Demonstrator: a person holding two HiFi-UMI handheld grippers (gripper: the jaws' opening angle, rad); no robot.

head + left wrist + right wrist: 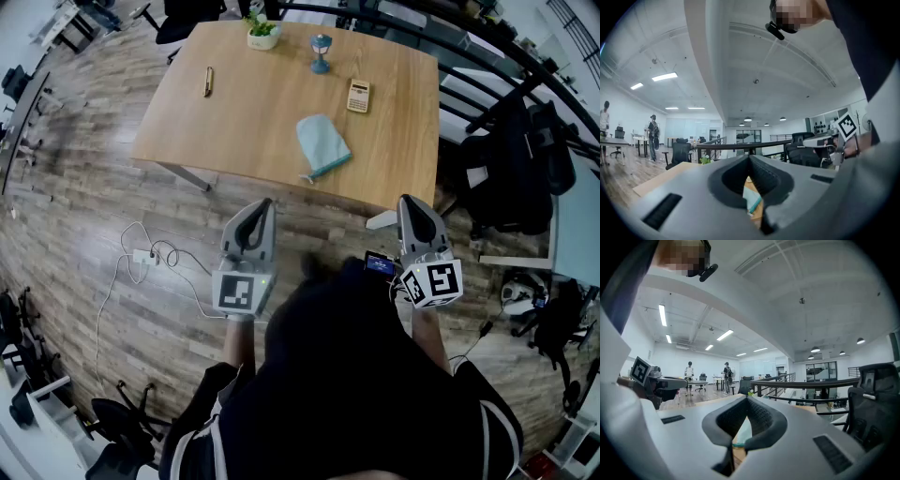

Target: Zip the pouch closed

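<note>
1. The left claw [263, 208] is fully closed. In the left gripper view [750, 160] its two jaws meet at the tips and nothing is pinched between them.
2. The right claw [411, 202] is closed the same way. The right gripper view [747, 400] shows its jaws pressed together and holding nothing.
3. Both claws hang level in the air above the wooden floor [84, 178], short of the near edge of the surface [187, 131]. Neither touches the surface or anything on it.
4. The pouch [322, 143] is pale blue-green and lies flat on the surface, right of the middle and close to the near edge. Its narrow end, with a small cord or pull, points toward that edge.
5. Each gripper view shows a sliver of the pouch through the gap below the closed jaws, in the left one [753, 200] and in the right one [740, 433]. It lies well apart from both claws.
6. A calculator [358, 96] lies toward the far right corner.
7. A small blue stemmed object [322, 53] and a potted plant [262, 33] stand along the far edge.
8. A pen [208, 81] lies near the far left corner.
9. A white cable with a power strip [145, 255] trails on the floor, left of the left claw.
</note>
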